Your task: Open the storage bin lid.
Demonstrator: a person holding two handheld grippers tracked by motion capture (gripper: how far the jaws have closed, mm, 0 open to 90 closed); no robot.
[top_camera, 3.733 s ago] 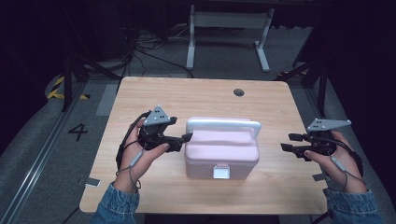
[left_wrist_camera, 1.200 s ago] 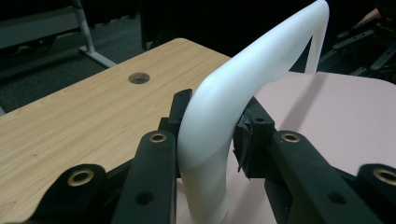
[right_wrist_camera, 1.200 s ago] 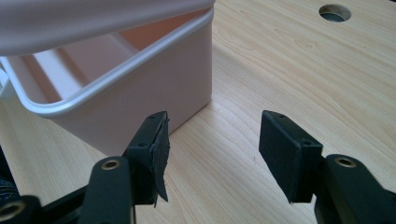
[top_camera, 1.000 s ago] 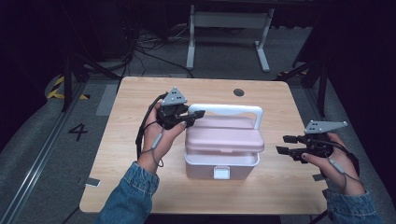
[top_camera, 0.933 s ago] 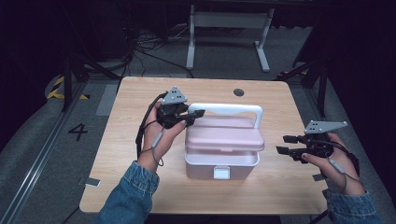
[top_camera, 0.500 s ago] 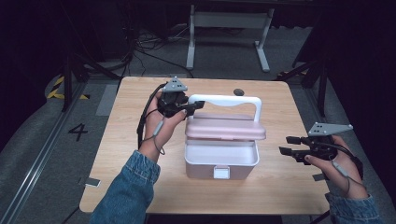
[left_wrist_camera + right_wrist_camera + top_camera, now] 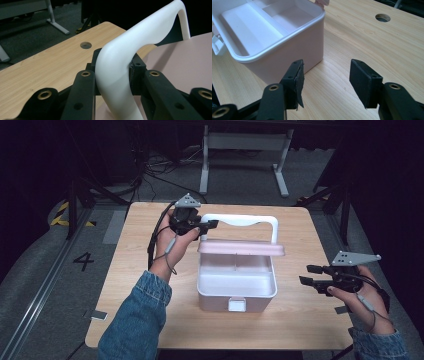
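A pink box (image 7: pixel 215 301) stands mid-table with its lid (image 7: pixel 241 248) swung up and back, so the white inner tray (image 7: pixel 235 270) shows. My left gripper (image 7: pixel 209 225) is shut on the left corner of the lid's white handle (image 7: pixel 246 220). In the left gripper view the jaws of my left gripper (image 7: pixel 115 62) clamp that handle (image 7: pixel 150 32), with the pink lid (image 7: pixel 185 65) at the right. My right gripper (image 7: pixel 310 274) hovers open to the right of the box, apart from it. In the right gripper view my right gripper (image 7: pixel 325 75) holds nothing, just off the box corner (image 7: pixel 294 42).
The wooden table (image 7: pixel 300 320) has bare surface on both sides of the box. A white latch (image 7: pixel 237 305) hangs on the box front. A cable hole (image 7: pixel 86 45) lies in the tabletop behind the box. A white stand (image 7: pixel 245 142) is on the floor beyond the table.
My left gripper took hold of the handle and carried it up and away from me, swinging the lid from shut to raised. The right gripper barely moved.
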